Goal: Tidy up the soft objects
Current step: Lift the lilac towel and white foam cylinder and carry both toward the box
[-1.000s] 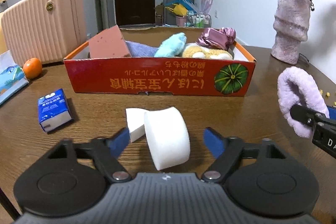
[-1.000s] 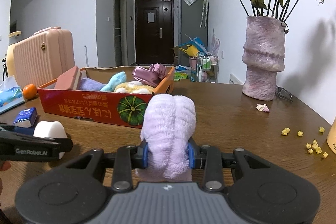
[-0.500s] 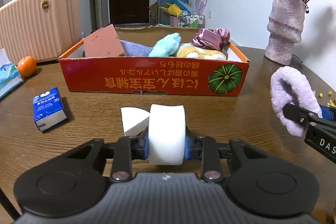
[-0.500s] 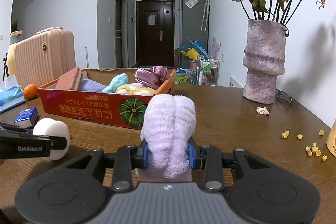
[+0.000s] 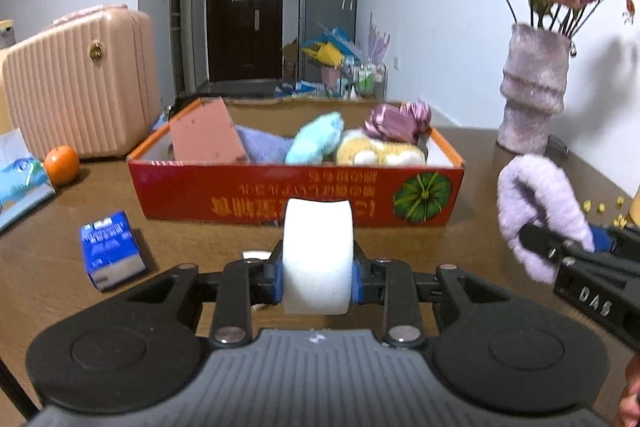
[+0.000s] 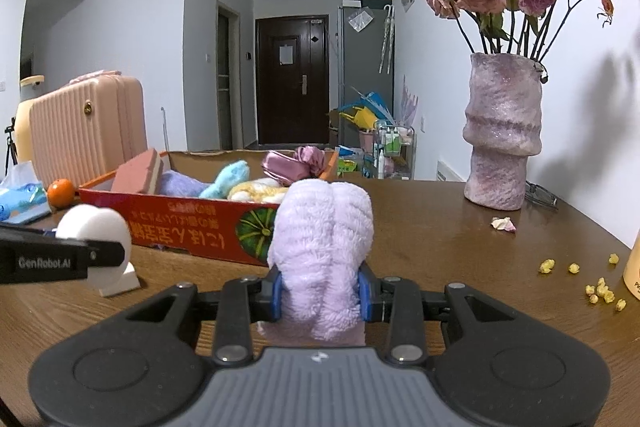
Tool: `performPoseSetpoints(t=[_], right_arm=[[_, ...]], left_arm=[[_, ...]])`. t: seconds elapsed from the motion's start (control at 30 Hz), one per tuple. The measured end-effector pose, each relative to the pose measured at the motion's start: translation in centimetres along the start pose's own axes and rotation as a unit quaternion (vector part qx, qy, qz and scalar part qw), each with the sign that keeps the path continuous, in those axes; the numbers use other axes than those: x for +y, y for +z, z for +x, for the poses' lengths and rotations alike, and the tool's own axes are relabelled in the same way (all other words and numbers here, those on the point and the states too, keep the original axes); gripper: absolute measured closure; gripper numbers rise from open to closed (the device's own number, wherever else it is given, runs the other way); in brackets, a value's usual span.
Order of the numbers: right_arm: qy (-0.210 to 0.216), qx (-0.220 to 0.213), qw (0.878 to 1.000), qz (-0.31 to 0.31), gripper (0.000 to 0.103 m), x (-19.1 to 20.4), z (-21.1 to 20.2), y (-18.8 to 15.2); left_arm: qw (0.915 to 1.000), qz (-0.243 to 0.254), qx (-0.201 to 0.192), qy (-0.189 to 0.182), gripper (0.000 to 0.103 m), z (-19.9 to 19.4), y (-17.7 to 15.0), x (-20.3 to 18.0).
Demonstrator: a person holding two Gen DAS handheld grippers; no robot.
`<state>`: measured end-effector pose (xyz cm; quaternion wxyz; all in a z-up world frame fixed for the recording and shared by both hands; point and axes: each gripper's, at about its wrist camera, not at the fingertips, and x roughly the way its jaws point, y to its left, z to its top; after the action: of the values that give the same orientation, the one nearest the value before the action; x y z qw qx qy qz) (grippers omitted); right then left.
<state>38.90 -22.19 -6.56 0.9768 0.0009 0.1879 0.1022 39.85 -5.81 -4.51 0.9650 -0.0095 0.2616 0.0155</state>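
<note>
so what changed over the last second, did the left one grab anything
Yes. The left gripper closed its jaws on the white sponge and lifted it off the table, leaving the other white piece behind. The right gripper stayed shut on the purple towel; the red box did not move.

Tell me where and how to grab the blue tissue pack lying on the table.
Grip the blue tissue pack across its two long sides, coming from above. It lies flat on the table, so only the narrow width looks likely to fit between the fingers. Both grippers are currently occupied.
</note>
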Motion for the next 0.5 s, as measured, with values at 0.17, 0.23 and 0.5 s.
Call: performPoseSetpoints(t=[0.17,0.23,0.5], right_arm=[[0.005,-0.014,1.000,0.009,0.069,1.3,-0.1,0.3],[0.006,-0.019,1.000,0.010,0.069,1.9,0.0,0.4],[0.009,-0.039,0.999,0.013,0.069,4.4,0.6,1.0]], left_arm=[[0.9998,-0.007,-0.020,0.003,0.074,-0.6,0.8,0.6],[0.9996,-0.011,-0.025,0.003,0.074,-0.7,1.0,0.9],[0.9985,-0.020,-0.052,0.006,0.074,-1.3,2.2,2.1]])
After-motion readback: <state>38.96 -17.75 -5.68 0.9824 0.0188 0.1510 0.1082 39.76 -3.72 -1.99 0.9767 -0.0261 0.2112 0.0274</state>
